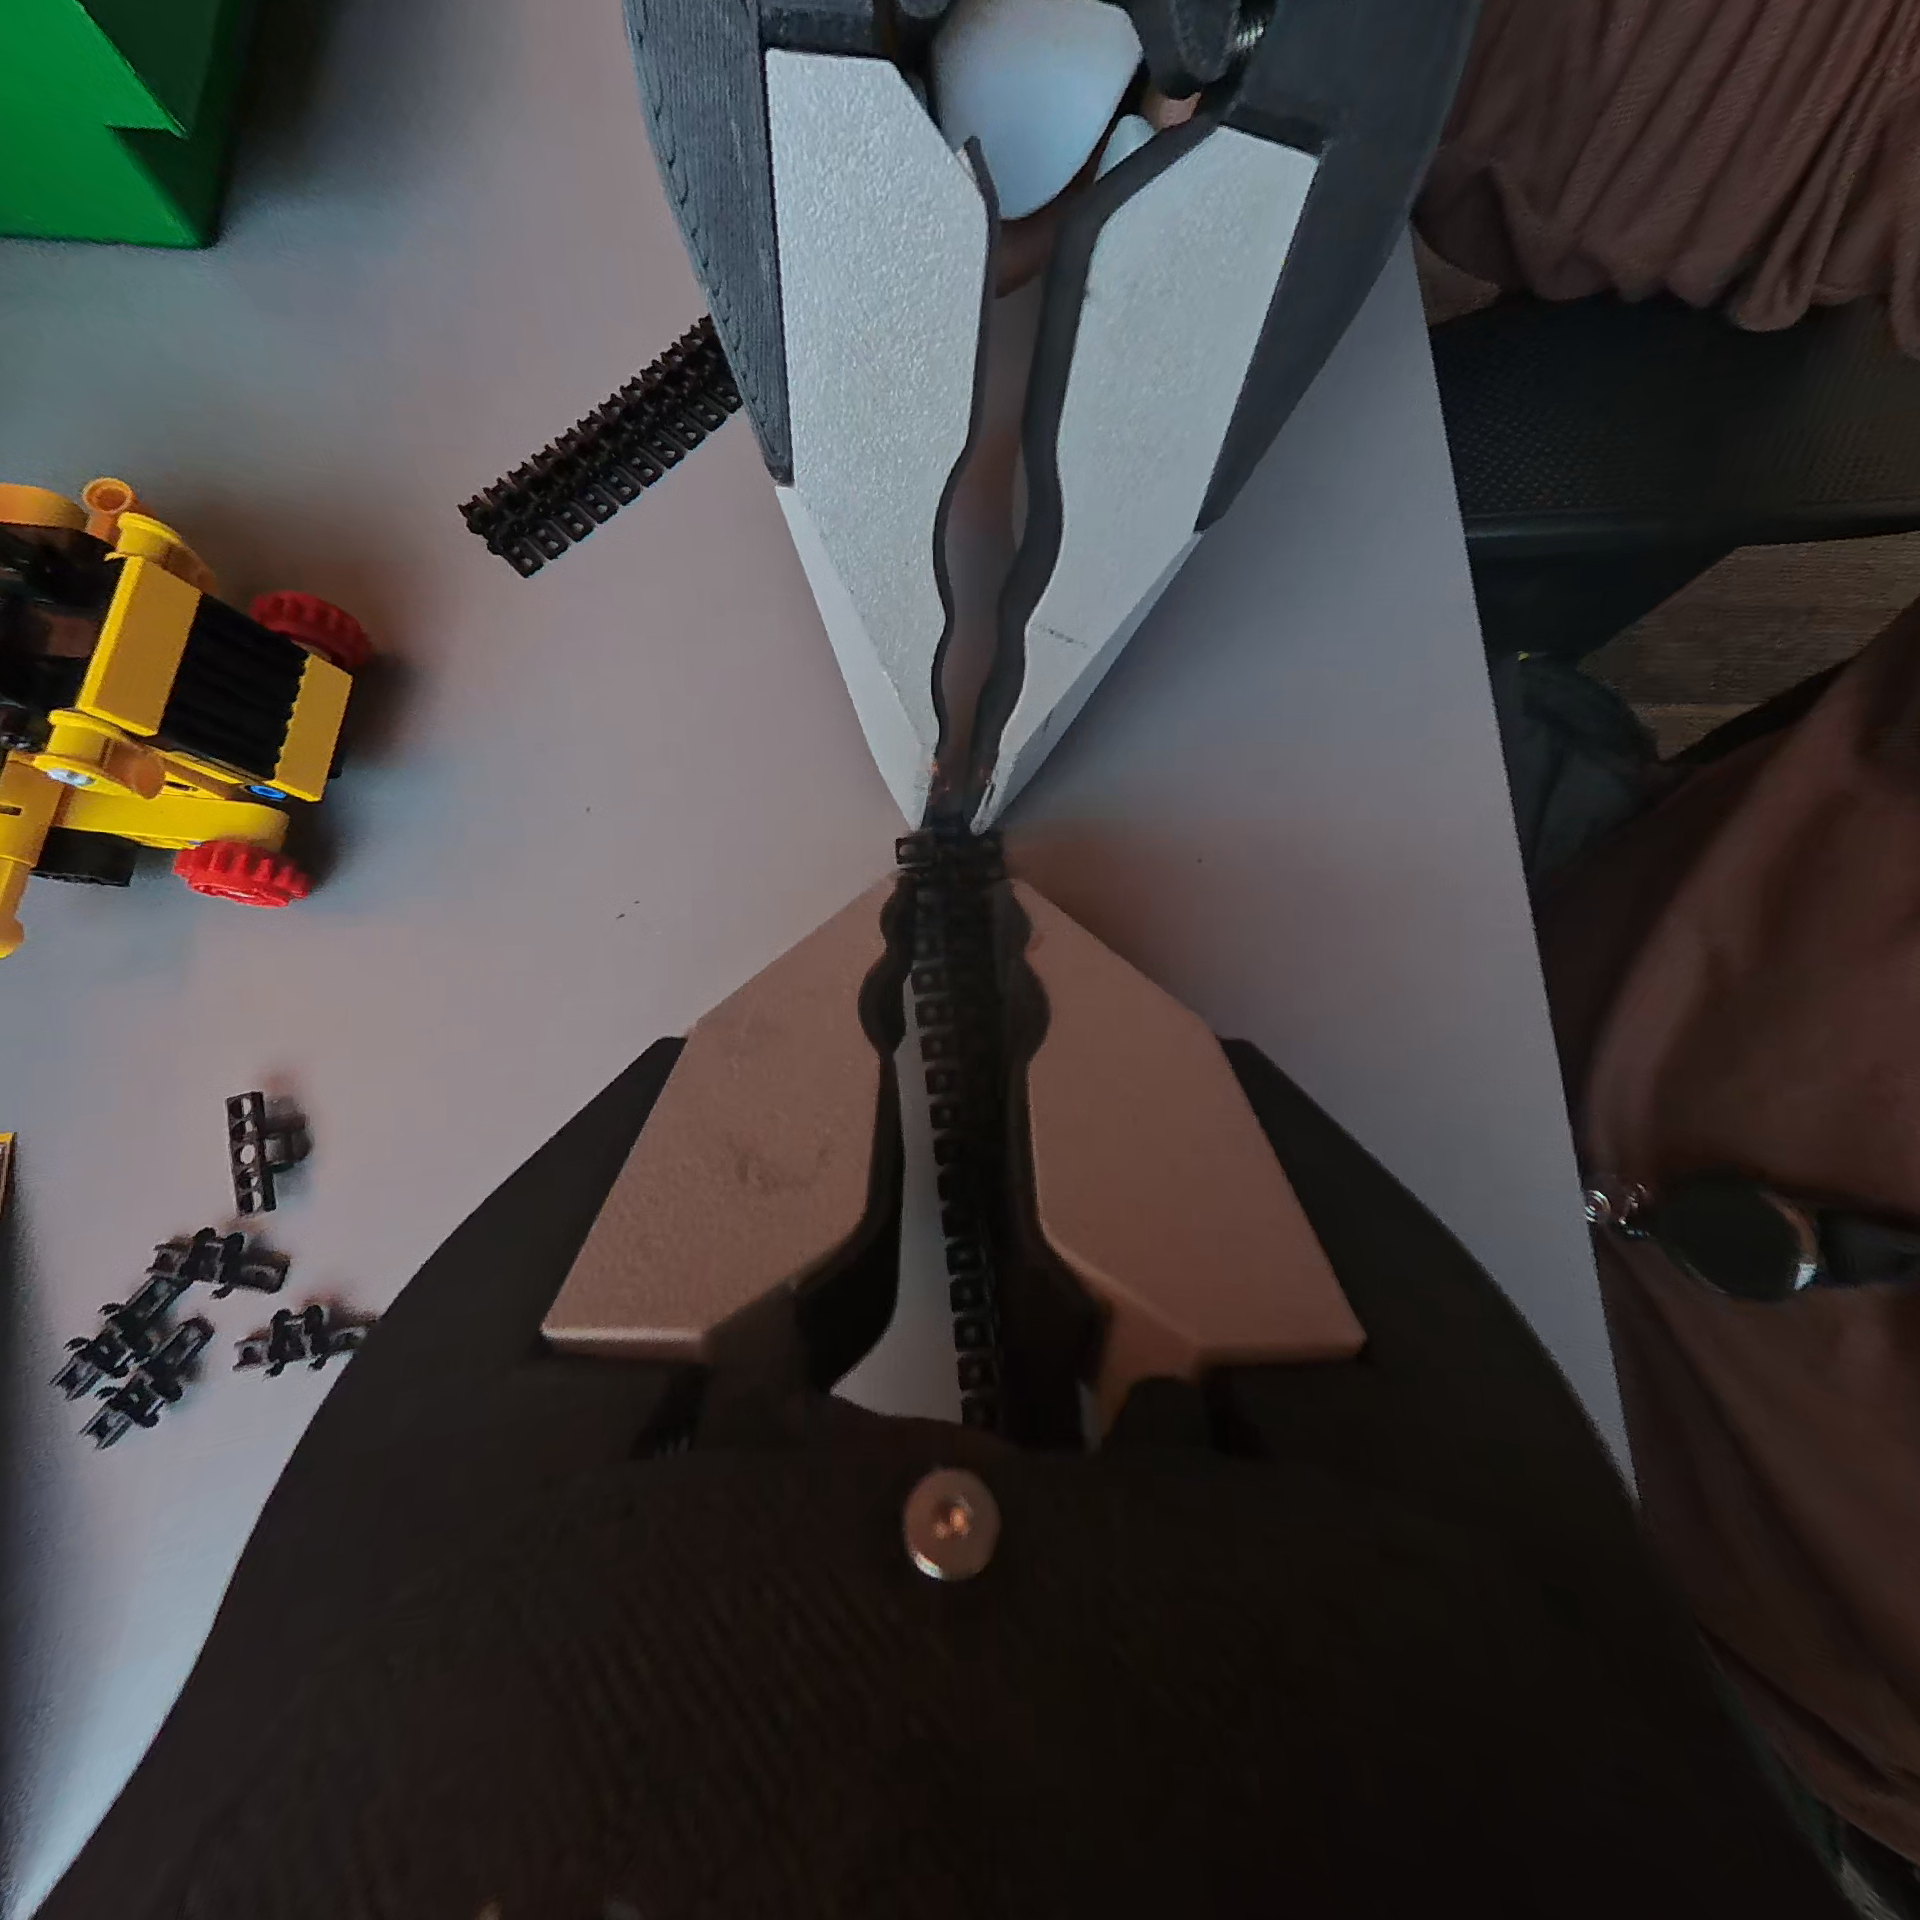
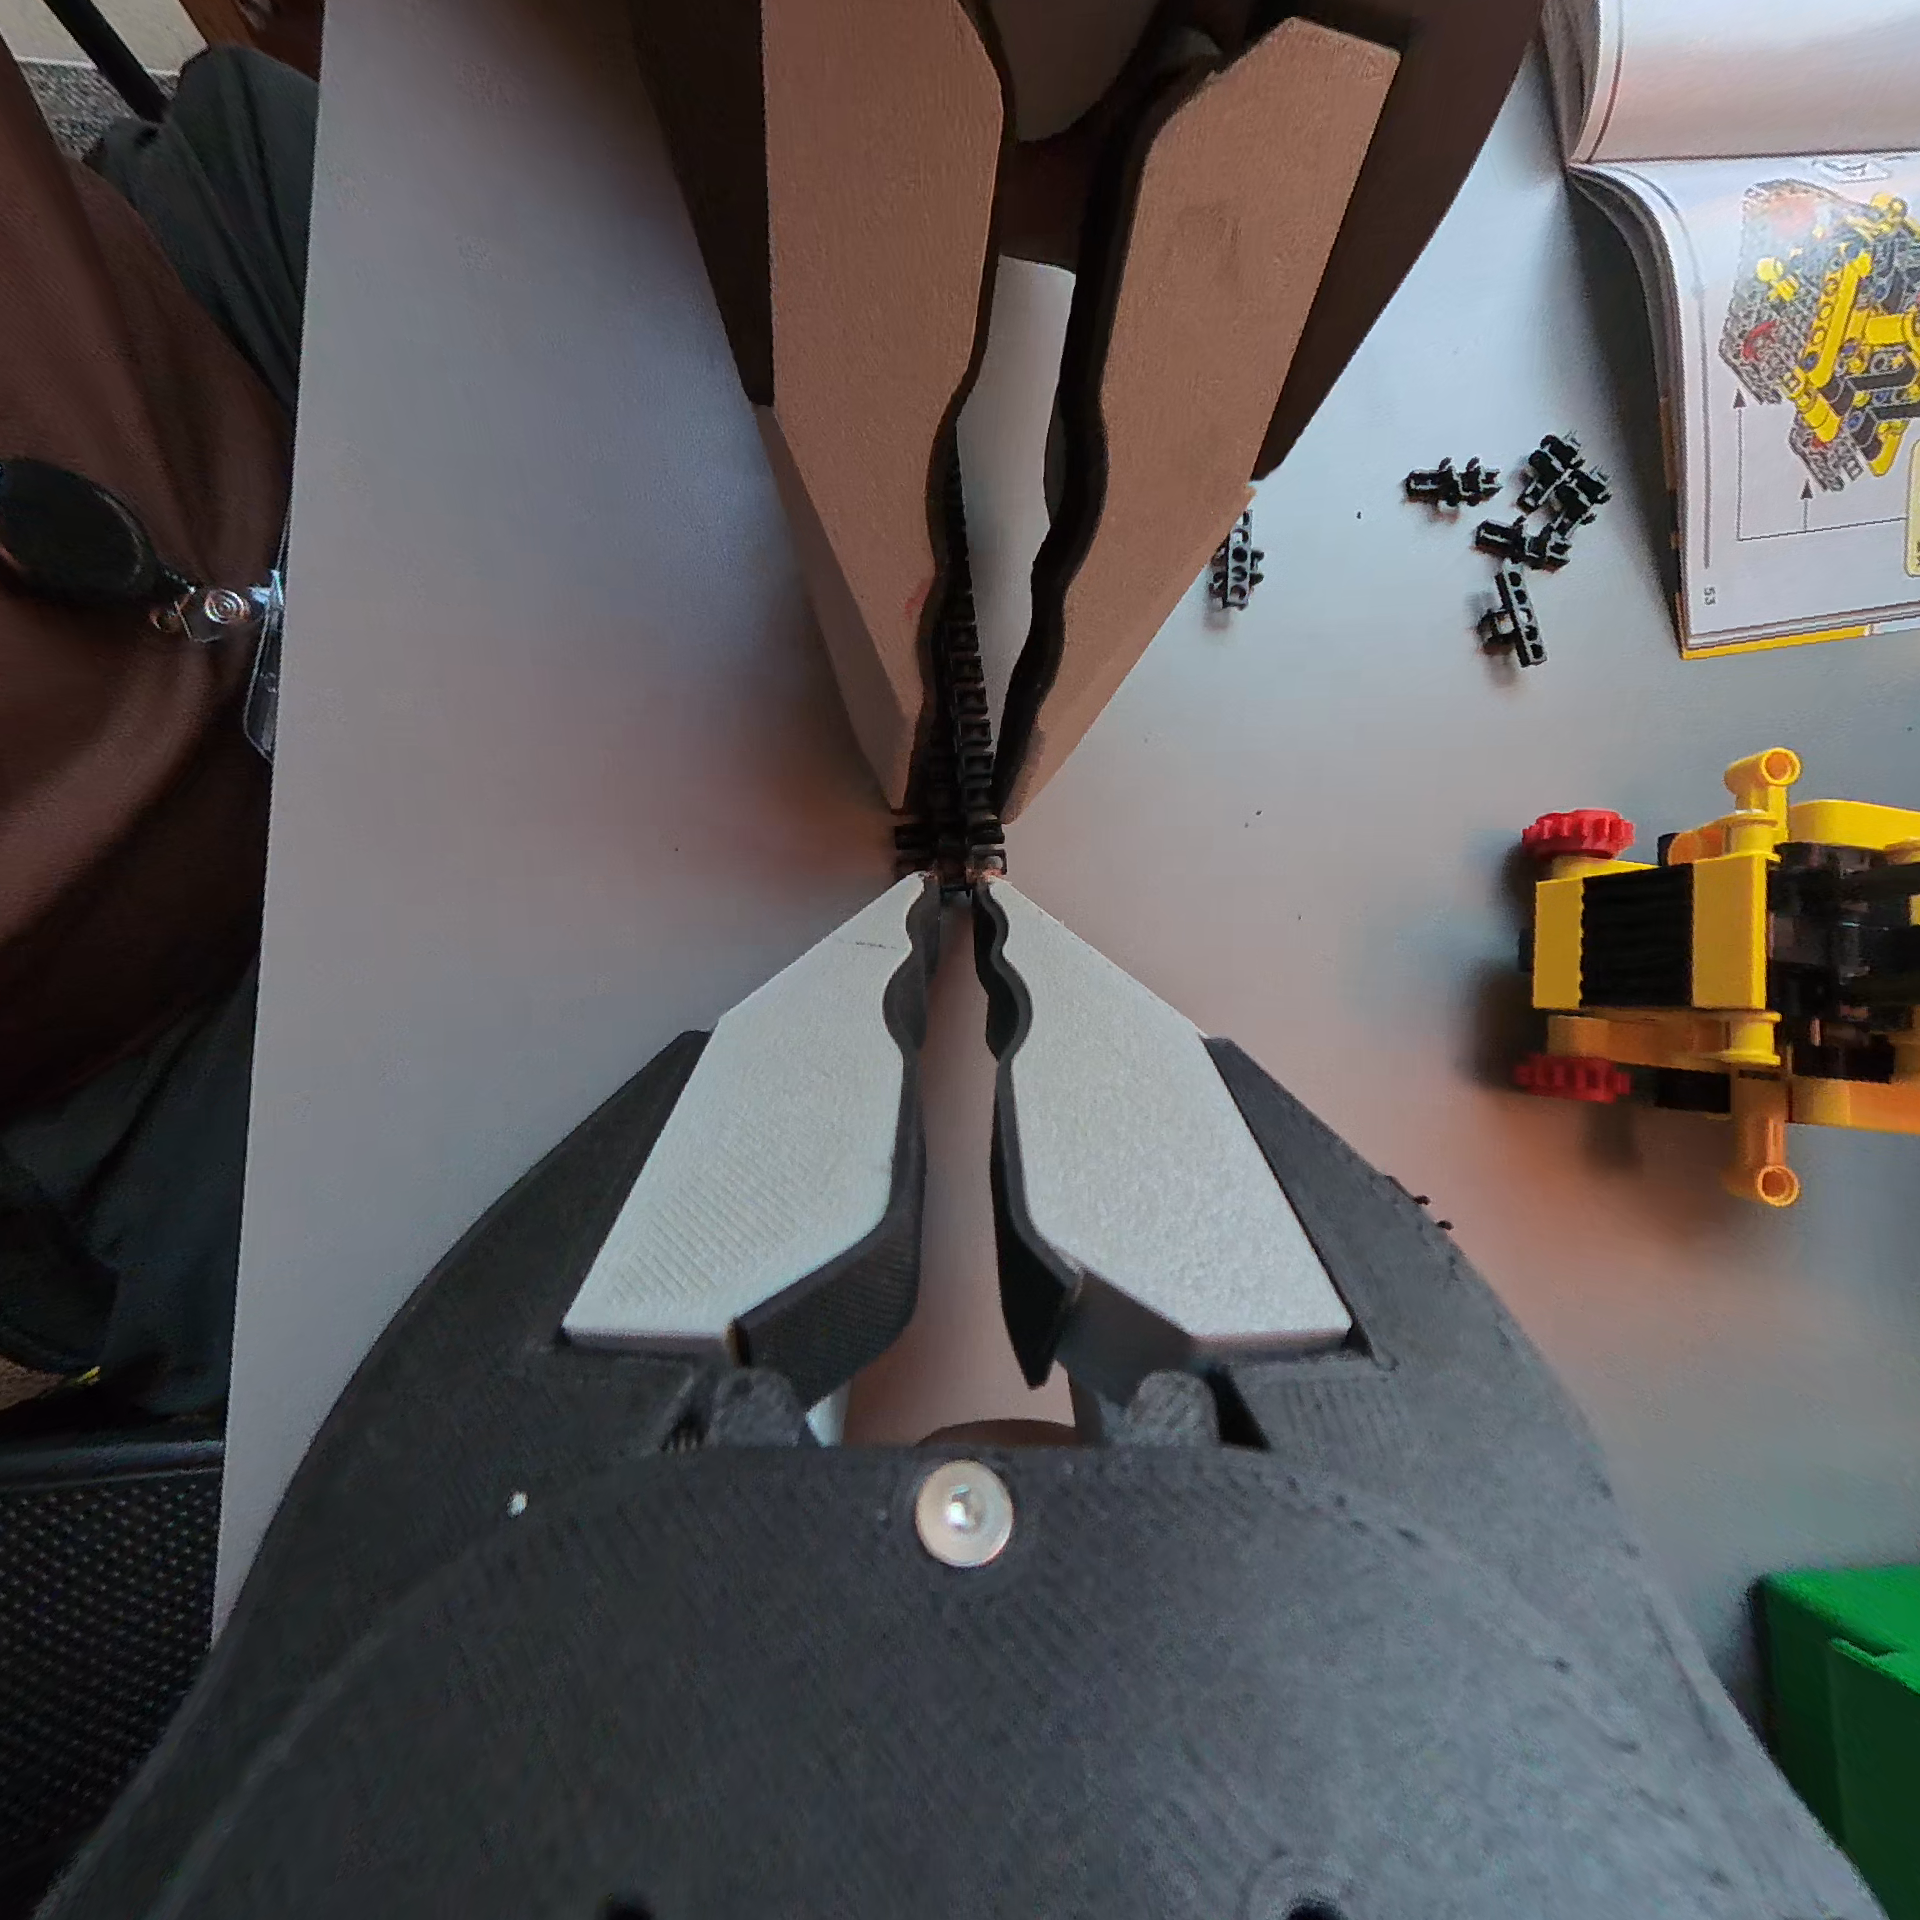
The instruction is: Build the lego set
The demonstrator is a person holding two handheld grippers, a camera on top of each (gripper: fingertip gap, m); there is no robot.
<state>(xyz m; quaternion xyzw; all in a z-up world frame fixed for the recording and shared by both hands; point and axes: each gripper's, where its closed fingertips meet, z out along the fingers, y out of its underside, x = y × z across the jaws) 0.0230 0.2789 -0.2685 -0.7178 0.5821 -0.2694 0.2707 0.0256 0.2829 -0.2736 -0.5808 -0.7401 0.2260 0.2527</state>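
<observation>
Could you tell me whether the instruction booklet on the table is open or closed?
Open: the instruction booklet lies spread on the table, a printed page facing up.

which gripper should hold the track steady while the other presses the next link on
Probably the left gripper: the track runs the length of its fingers, so it has the firmer hold. The right gripper only pinches the end at its tips, so it could let go and fetch a loose link.
</observation>
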